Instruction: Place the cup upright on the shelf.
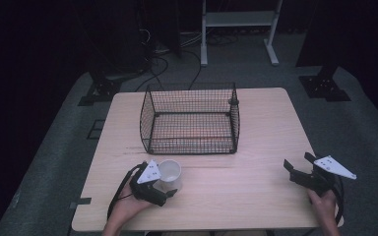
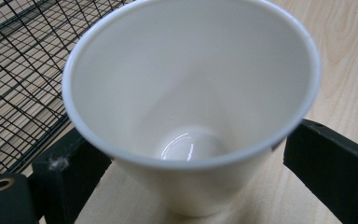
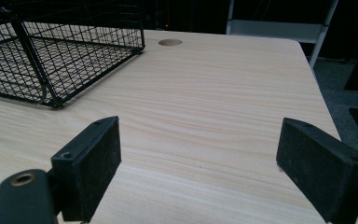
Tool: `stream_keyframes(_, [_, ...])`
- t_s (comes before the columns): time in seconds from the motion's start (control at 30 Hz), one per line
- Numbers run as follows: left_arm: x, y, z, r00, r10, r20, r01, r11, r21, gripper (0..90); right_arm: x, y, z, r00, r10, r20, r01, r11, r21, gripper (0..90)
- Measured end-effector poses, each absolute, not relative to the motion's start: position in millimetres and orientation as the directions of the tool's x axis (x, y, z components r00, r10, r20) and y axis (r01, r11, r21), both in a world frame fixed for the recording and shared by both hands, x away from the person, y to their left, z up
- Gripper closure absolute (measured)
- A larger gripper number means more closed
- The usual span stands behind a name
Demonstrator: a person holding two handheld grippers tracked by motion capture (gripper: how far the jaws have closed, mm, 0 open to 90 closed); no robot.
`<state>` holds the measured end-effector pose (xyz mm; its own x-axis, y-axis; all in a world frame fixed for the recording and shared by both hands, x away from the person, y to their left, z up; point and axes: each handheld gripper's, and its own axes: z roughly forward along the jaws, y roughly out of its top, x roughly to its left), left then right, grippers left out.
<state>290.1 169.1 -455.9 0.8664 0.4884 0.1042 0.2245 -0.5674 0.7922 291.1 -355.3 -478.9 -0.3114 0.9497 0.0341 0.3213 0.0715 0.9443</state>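
The white cup [image 2: 191, 107] is bracketed low on its wall by the left gripper [image 1: 150, 183] just before the wire basket [image 1: 189, 118]; whether it is actually pinched cannot be told. The right gripper [image 3: 205, 172] is held spread and empty over the table [image 3: 214, 84]. Pressure is best kept light, so the thin wall is not crushed.

White paper cup [image 1: 170, 173]: empty, upright, mouth up, standing on table near front-left edge, just in front of basket. Black wire basket [image 1: 191, 119]: rectangular, open-topped, empty, sitting at table centre, towards far edge.
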Motion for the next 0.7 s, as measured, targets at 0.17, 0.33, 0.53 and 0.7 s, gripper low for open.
stream_keyframes(0.17, [294.2, 167.8, -453.4, 0.870, 0.481, 0.103, 0.222, -0.571, 0.790, 10.8, 291.2, -355.5, -478.9, -0.311, 0.950, 0.035, 0.321, 0.070, 0.944, 13.0])
stream_keyframes(0.33, [297.2, 167.1, -449.1, 0.872, 0.479, 0.100, 0.222, -0.569, 0.792, 12.3, 291.3, -355.6, -478.9, -0.312, 0.950, 0.036, 0.320, 0.070, 0.945, 13.0])
stream_keyframes(0.53, [298.3, 166.4, -446.1, 0.879, 0.466, 0.100, 0.211, -0.570, 0.794, 15.6, 291.4, -355.7, -478.9, -0.311, 0.950, 0.036, 0.320, 0.069, 0.945, 13.0])
stream_keyframes(0.7, [298.6, 167.2, -445.9, 0.880, 0.466, 0.094, 0.216, -0.569, 0.793, 18.4, 291.4, -355.7, -478.9, -0.311, 0.950, 0.036, 0.320, 0.069, 0.945, 13.0])
